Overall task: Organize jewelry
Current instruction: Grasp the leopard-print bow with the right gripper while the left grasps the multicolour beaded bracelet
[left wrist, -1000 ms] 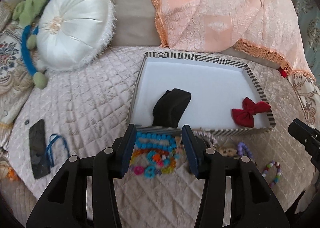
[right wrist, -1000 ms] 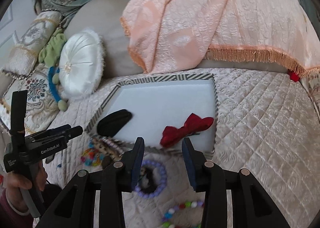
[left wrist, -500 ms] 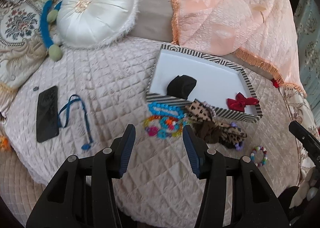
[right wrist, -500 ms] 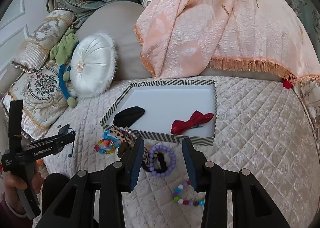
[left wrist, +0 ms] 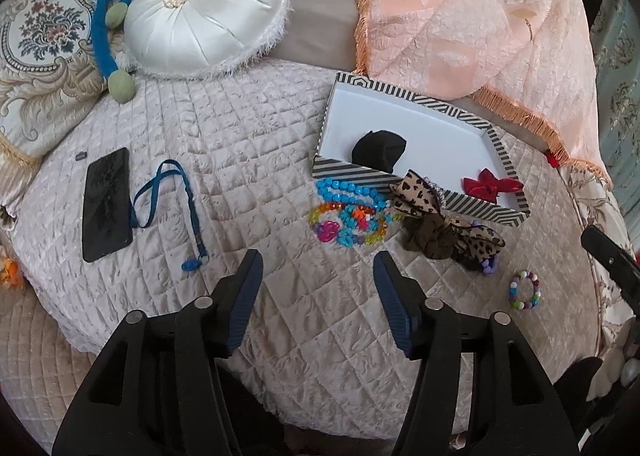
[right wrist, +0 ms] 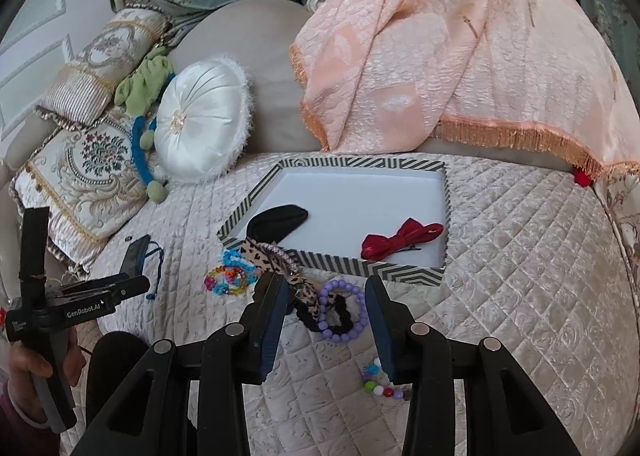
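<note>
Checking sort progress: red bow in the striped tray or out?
In. The red bow lies on the white floor of the striped tray, near its front wall.

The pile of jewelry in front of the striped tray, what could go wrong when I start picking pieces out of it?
The leopard-print bow lies over the blue bead bracelet and leans on the striped tray, so lifting either may drag the other along. The purple bead bracelet is looped around a black scrunchie, so both could come up together. The open left gripper is set back from the pile.
</note>
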